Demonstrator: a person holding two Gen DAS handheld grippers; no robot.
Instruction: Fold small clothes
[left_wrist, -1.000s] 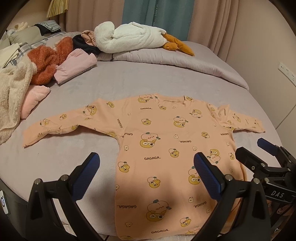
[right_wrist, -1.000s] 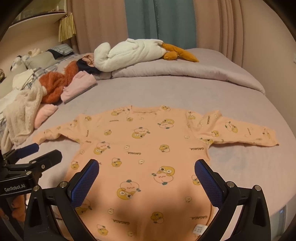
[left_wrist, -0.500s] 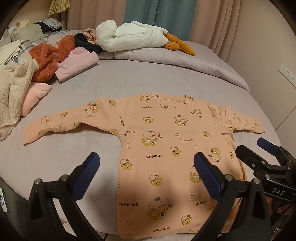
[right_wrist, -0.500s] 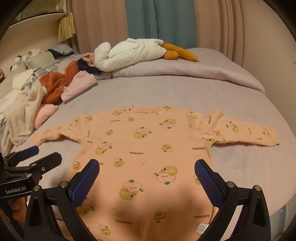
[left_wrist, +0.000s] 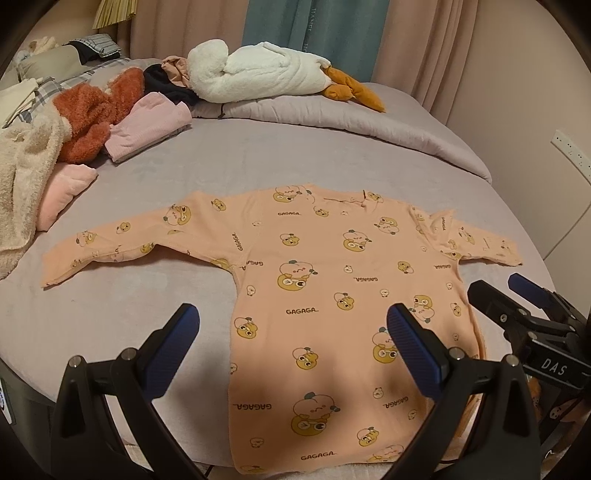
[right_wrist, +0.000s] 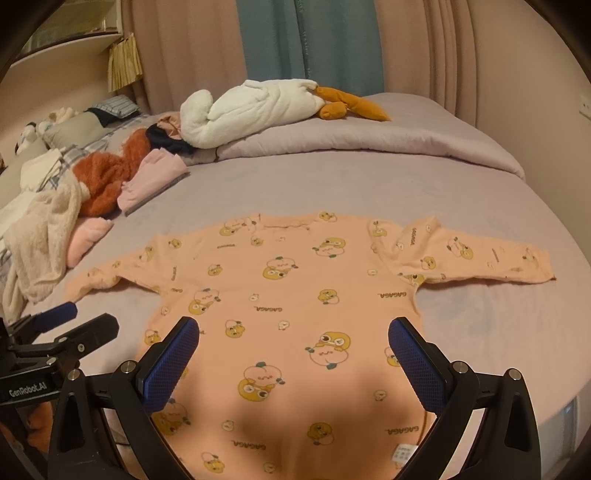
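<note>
We hover the left hand-held gripper (left_wrist: 291, 339) and right hand-held gripper (right_wrist: 293, 350), both wide and empty, over the peach long-sleeve top (left_wrist: 332, 295) lying flat on the bed (left_wrist: 258, 162); pinching the sheet too would probably skew the fold.

The left hand-held gripper (left_wrist: 291, 339) is held with its two blue-padded fingers (left_wrist: 173, 347) spread wide apart, gripping nothing. The right hand-held gripper (right_wrist: 293, 356) has its fingers equally wide, also empty. The two are side by side and level, each showing at the edge of the other's wrist view.
</note>
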